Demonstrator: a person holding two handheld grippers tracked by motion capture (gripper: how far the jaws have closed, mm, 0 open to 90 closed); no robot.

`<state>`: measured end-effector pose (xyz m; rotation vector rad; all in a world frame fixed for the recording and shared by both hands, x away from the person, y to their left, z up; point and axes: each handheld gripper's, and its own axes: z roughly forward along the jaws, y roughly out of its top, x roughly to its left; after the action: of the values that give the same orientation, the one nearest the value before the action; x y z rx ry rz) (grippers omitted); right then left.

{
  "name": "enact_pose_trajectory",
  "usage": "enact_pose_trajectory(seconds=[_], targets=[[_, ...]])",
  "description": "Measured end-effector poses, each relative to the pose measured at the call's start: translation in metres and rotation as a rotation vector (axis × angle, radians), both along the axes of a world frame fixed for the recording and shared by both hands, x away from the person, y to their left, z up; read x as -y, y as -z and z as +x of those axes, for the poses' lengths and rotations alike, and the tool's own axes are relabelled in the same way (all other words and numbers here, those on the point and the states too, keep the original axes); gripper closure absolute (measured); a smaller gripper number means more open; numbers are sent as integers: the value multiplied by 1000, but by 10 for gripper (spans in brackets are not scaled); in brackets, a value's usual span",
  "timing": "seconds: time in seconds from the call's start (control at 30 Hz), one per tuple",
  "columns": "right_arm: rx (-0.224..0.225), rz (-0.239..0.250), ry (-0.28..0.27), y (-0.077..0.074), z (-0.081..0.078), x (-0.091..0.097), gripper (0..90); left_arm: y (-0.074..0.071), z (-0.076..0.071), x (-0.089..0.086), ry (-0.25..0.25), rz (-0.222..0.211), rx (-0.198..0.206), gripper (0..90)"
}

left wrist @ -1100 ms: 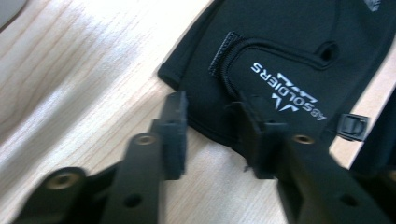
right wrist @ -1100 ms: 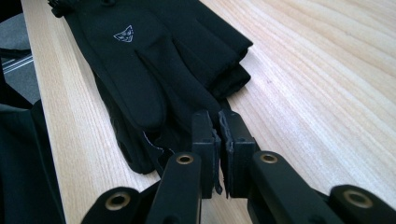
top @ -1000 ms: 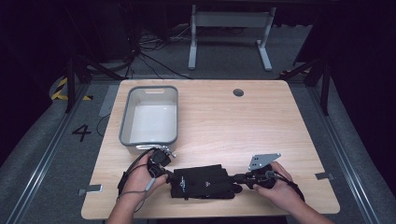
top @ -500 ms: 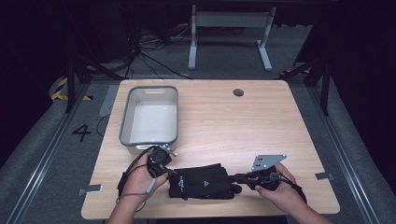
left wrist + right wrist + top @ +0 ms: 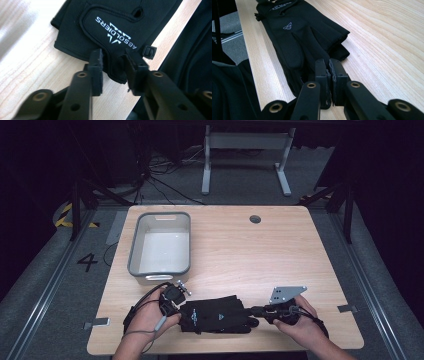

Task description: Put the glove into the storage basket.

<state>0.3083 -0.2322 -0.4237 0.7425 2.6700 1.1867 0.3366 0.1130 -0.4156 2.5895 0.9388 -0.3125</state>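
A pair of black gloves [image 5: 215,314] lies stacked flat near the table's front edge, cuffs to the left and fingers to the right. White lettering marks the top glove [image 5: 100,27]. My left gripper [image 5: 186,312] is at the cuff end. Its jaws have just been opening and now stand apart [image 5: 113,60], with the cuff's edge lying between them and no pad pressing on it. My right gripper [image 5: 252,311] is at the finger end. It is shut [image 5: 328,66] on the tip of a finger of the glove [image 5: 297,32].
A grey plastic bin [image 5: 134,255] stands at the table's left, just beyond my left hand. A round cable hole [image 5: 255,219] sits at the back of the wooden table [image 5: 280,250]. A metal stand [image 5: 245,140] is on the floor behind.
Both hands have stayed almost in place. The gloves' outline has gone from a neat rectangle to slightly rumpled. The right gripper's grey plate has shifted a little to the right.
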Motion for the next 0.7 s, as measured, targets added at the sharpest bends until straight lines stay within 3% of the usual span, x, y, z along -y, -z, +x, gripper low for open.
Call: enact_pose_trajectory(seconds=[0.17,0.23,0.3,0.37,0.5,0.7], targets=[[0,-1,3,1,1,0,863,6,-2,4,28,38,-59,635],[-1,-3,3,1,0,0,864,8,-1,5,35,48,-64,679],[0,-2,3,0,0,0,863,7,-1,4,35,53,-67,786],[8,1,5,0,0,0,864,6,-1,4,33,46,-61,871],[28,11,1,-3,-3,-1,865,-1,-3,3,31,53,-23,881],[101,12,2,-11,-11,-1,868,-13,-6,2,26,54,55,883]])
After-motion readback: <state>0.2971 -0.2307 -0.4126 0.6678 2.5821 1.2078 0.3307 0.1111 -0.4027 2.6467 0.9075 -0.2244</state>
